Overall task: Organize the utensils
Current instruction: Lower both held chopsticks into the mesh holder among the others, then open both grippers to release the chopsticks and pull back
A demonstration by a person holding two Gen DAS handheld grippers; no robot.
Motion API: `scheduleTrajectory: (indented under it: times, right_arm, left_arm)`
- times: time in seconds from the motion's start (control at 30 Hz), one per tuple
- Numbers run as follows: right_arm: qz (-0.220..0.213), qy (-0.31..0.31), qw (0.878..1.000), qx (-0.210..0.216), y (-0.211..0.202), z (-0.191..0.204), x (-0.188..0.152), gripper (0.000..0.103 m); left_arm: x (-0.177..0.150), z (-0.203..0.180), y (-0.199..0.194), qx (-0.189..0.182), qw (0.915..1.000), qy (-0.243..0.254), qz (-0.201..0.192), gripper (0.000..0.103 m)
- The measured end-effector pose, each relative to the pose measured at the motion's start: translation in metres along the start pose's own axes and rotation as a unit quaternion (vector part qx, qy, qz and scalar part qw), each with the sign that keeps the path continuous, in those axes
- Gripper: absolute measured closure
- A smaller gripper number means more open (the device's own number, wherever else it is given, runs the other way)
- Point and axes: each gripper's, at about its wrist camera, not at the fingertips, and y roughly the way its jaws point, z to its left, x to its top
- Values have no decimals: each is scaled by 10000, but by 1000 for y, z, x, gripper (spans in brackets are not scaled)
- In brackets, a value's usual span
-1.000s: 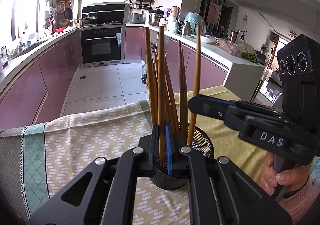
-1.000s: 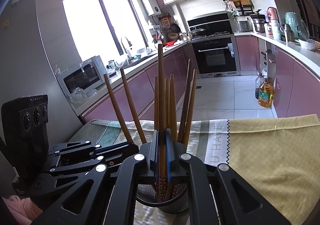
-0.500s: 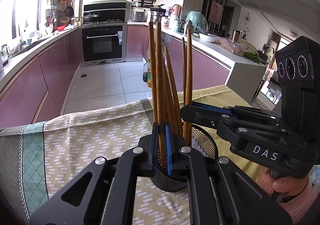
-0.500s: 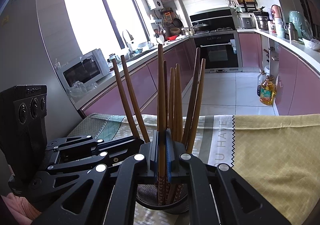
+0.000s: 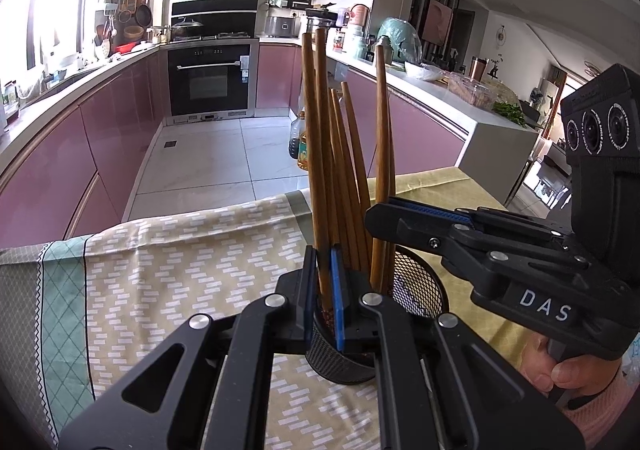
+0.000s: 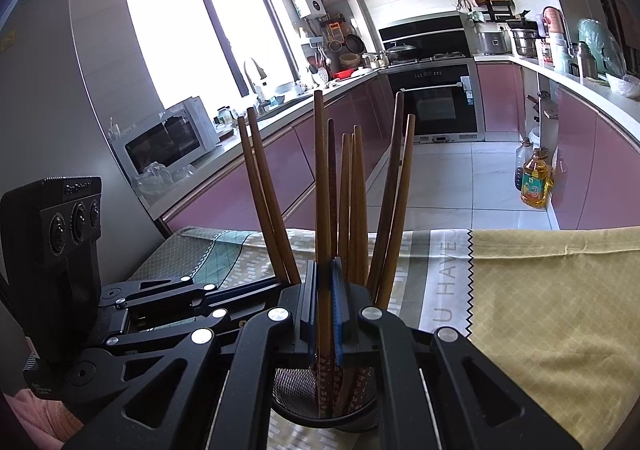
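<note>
The chopsticks (image 5: 340, 170) stand bundled in a black mesh holder (image 5: 420, 286), which sits on the patterned cloth (image 5: 180, 270) covering the worktop, near its front edge. Their patterned tips are down in the cup and the bare wooden ends fan out upward, some leaning left, some right.

Each pair of tongs is clamped on a stick just above the holder's rim. The left tongs (image 5: 323, 290) have their blue pads pressed together on one chopstick at the near side of the cup. The right tongs (image 6: 325, 314) are likewise closed on a single upright chopstick (image 6: 322, 178); in the left wrist view they reach in from the right and meet the sticks on the cup's far right side. A hand (image 5: 560, 370) in a pink sleeve grips the right tool's handle.

My reading is that the step in hand is seating the last sticks in the holder: both held sticks appear to be already inside the cup, with their lower ends low in the mesh, though whether they touch the bottom cannot be told.

The next move would call for easing each pair of tongs apart so its stick settles against the others, then drawing back upward and away without catching the neighbouring sticks or tipping the light mesh cup.
</note>
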Motion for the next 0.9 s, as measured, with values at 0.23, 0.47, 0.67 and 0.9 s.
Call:
scheduleTrajectory:
  times: [0.23, 0.47, 0.67, 0.9]
  right_arm:
    - [1, 7, 10000, -8, 0, 0, 0, 97]
    - [-25, 27, 10000, -81, 0, 1, 1, 95]
    - [-68, 62, 9999, -81, -3, 0, 0, 94]
    - [-192, -24, 9997, -145, -14, 6, -6, 65]
  left_arm:
    - [-1, -1, 2, 9, 10000, -26, 27, 94]
    - [-3, 2, 2, 16, 10000, -71, 18, 91]
    - [-8, 5, 0, 45, 9999, -113, 7, 80]
    - [-19, 12, -23, 302, 9990, -144, -308, 49]
